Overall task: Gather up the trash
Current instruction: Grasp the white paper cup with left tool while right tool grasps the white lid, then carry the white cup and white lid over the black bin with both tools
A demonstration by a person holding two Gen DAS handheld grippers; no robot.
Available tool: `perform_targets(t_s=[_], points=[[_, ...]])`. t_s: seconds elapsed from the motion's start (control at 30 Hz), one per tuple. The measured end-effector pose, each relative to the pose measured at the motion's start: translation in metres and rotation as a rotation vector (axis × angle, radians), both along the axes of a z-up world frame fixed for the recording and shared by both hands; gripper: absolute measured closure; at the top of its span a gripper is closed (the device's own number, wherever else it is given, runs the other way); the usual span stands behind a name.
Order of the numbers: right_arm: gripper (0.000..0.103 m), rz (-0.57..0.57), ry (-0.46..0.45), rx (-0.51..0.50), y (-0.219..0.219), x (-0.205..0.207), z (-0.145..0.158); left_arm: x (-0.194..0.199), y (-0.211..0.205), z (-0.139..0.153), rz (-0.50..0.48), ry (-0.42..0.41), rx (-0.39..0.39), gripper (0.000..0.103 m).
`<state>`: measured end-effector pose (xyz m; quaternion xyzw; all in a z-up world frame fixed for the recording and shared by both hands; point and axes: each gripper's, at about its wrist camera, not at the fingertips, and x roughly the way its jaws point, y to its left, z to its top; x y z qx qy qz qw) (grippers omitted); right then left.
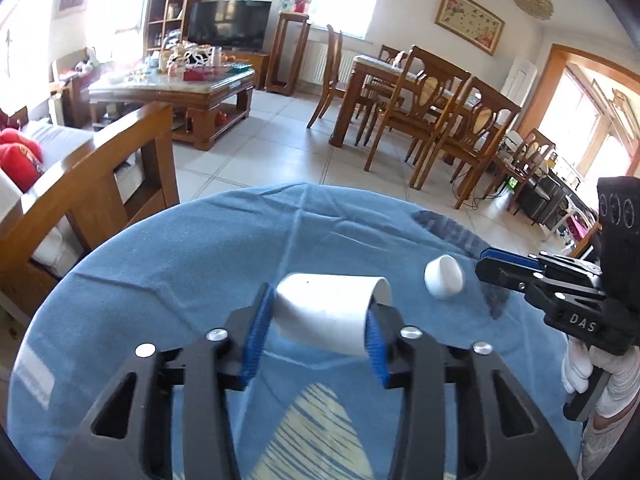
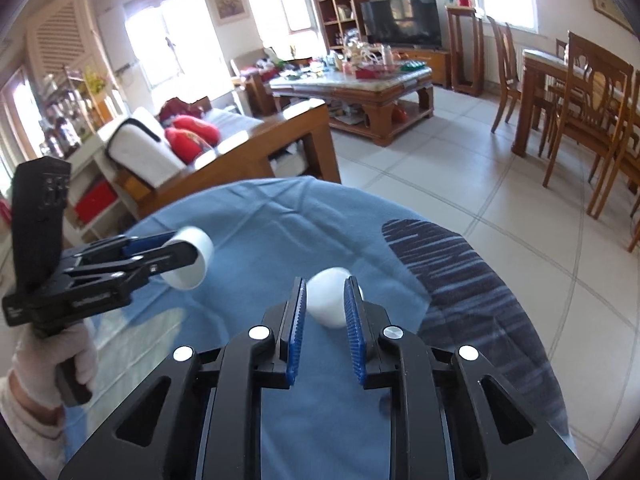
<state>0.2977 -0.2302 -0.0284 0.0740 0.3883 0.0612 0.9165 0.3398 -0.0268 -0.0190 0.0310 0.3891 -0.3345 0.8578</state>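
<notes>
White paper roll (image 1: 328,312) lies crosswise, pinched in left hand-held gripper (image 1: 316,334); right hand-held gripper (image 2: 325,304) pinches small white crumpled wad (image 2: 330,300)

white paper cup (image 1: 328,312) on its side; white, seemingly crumpled wad (image 2: 330,300).

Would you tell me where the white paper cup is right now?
In the left wrist view, the white paper cup lies sideways between the left gripper pads, above the blue cloth.

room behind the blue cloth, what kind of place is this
Most likely a home's combined living and dining room: a television behind a cluttered wooden coffee table, a wooden sofa with red cushions, and a dining table with wooden chairs on a tiled floor.
</notes>
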Motion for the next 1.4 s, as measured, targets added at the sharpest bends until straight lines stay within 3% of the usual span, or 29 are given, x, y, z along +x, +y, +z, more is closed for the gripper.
perform_targets(t_s=[0.2, 0.23, 0.27, 0.33, 0.6, 0.7, 0.77, 0.93, 1.2, 1.4], points=[[0.082, -0.010, 0.000, -0.023, -0.006, -0.021, 0.004, -0.018, -0.001, -0.005, 0.007, 0.011, 0.043, 0.068], [0.073, -0.004, 0.006, -0.023, -0.005, -0.021, 0.003, -0.018, -0.002, -0.008, 0.010, 0.015, 0.054, 0.068], [0.053, 0.003, 0.014, -0.022, -0.005, -0.021, 0.000, -0.018, -0.001, -0.009, 0.011, 0.018, 0.055, 0.068], [0.038, -0.003, 0.012, -0.027, -0.005, -0.020, -0.002, -0.016, -0.001, -0.011, 0.024, 0.010, 0.057, 0.067], [0.038, 0.061, 0.073, -0.137, 0.023, 0.018, -0.024, -0.001, -0.015, -0.020, 0.000, 0.003, 0.099, 0.065], [0.051, 0.075, 0.100, -0.180, 0.031, 0.027, -0.033, 0.007, -0.015, -0.029, -0.008, 0.046, 0.089, 0.067], [0.067, 0.074, 0.105, -0.193, 0.032, 0.030, -0.036, 0.011, -0.013, -0.028, -0.005, 0.044, 0.078, 0.070], [0.067, 0.070, 0.105, -0.151, 0.031, 0.031, -0.038, 0.011, -0.014, -0.027, -0.040, 0.054, 0.055, 0.094], [0.067, 0.064, 0.046, -0.022, 0.026, -0.005, -0.015, -0.014, -0.003, -0.007, -0.054, 0.001, -0.004, 0.094], [0.067, 0.069, -0.038, 0.037, 0.025, -0.059, 0.021, -0.065, -0.003, 0.023, -0.089, -0.073, -0.030, 0.094]])
